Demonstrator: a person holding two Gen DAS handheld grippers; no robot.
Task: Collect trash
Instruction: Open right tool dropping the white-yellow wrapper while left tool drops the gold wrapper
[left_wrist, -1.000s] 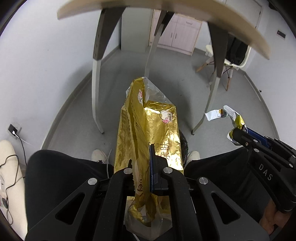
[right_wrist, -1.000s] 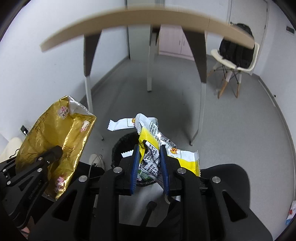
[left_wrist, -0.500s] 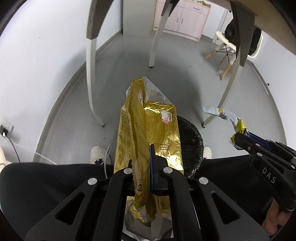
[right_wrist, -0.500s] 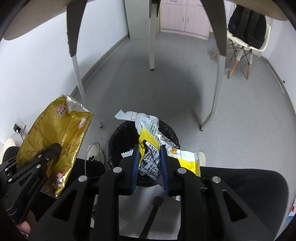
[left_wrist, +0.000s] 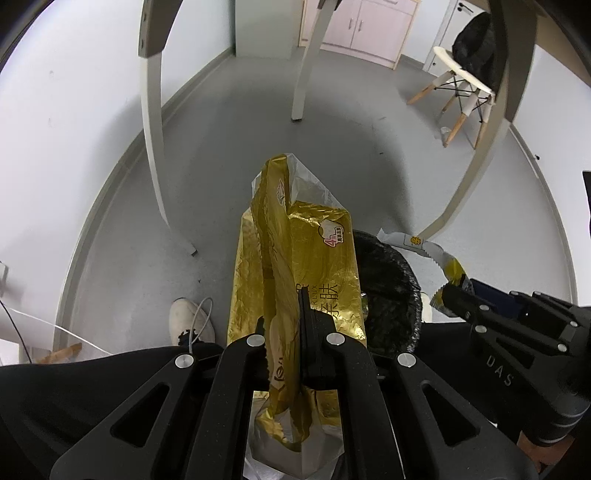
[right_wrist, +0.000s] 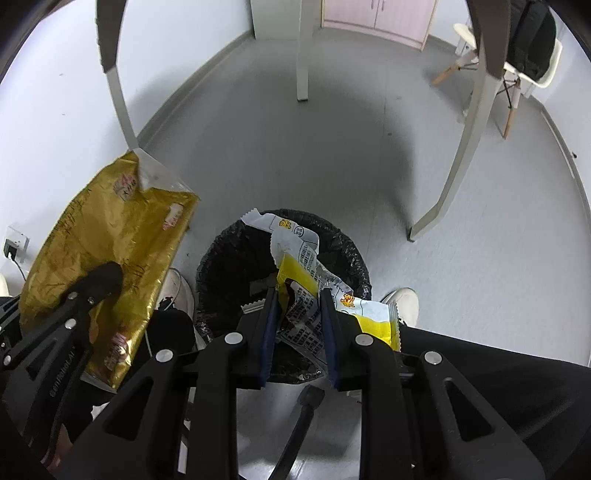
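Pickup looks done: I have the left gripper (left_wrist: 282, 325) clenched on the gold bag (left_wrist: 295, 258), the right gripper (right_wrist: 297, 295) pinching crumpled wrappers (right_wrist: 303, 280). Both hang above the black-lined bin (right_wrist: 229, 251); dropping them in remains.

Office room: table legs (right_wrist: 448, 177), chair (left_wrist: 463, 79), cabinet (left_wrist: 356, 27)

Black plastic left gripper (left_wrist: 282, 321), silver screws, blue-padded right gripper (right_wrist: 297, 295), black trousers (right_wrist: 498, 369), white shoes (right_wrist: 402, 302)
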